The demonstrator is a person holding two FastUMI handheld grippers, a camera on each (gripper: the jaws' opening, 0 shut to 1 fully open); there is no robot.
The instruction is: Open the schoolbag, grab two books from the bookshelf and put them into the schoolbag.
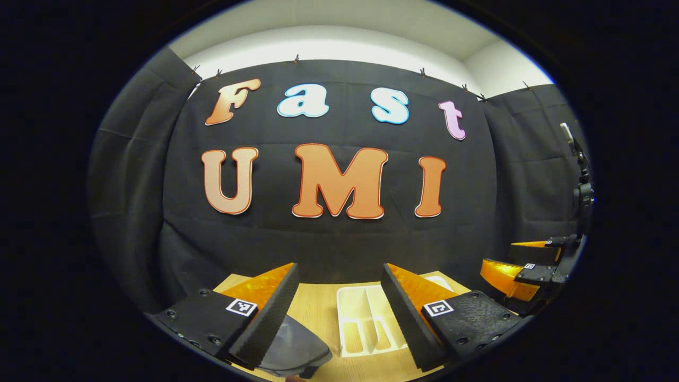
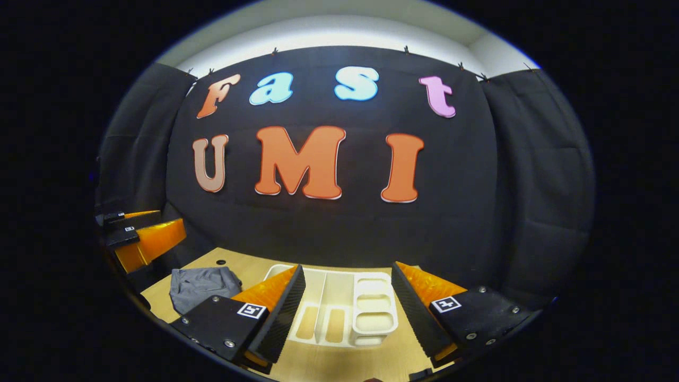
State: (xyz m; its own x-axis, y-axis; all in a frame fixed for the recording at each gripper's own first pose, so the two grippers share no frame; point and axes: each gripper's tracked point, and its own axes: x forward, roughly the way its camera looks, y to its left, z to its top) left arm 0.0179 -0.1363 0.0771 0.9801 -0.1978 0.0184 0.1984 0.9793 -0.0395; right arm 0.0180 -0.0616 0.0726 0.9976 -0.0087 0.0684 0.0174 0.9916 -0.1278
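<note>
Both grippers hung spread apart above the wooden table, with the schoolbag and the white rack below them.

In the left gripper view, the left gripper [image 1: 339, 313] had its fingers wide apart and grasped nothing; the grey schoolbag [image 1: 294, 347] lay just beneath and beside its left finger, low on the table [image 1: 318, 307], while the white divided rack [image 1: 363, 321] sat between the two fingers, farther forward. The right gripper [image 1: 522, 265] showed off at the right edge. In the right gripper view, the right gripper [image 2: 347, 313] was likewise spread with nothing between its fingers, the rack [image 2: 345, 307] lying in the gap on the table [image 2: 244, 268]. The schoolbag [image 2: 201, 286] lay to the left of its left finger, near the rack. The left gripper [image 2: 140, 239] showed at the far left, above the bag's side of the table.
</note>
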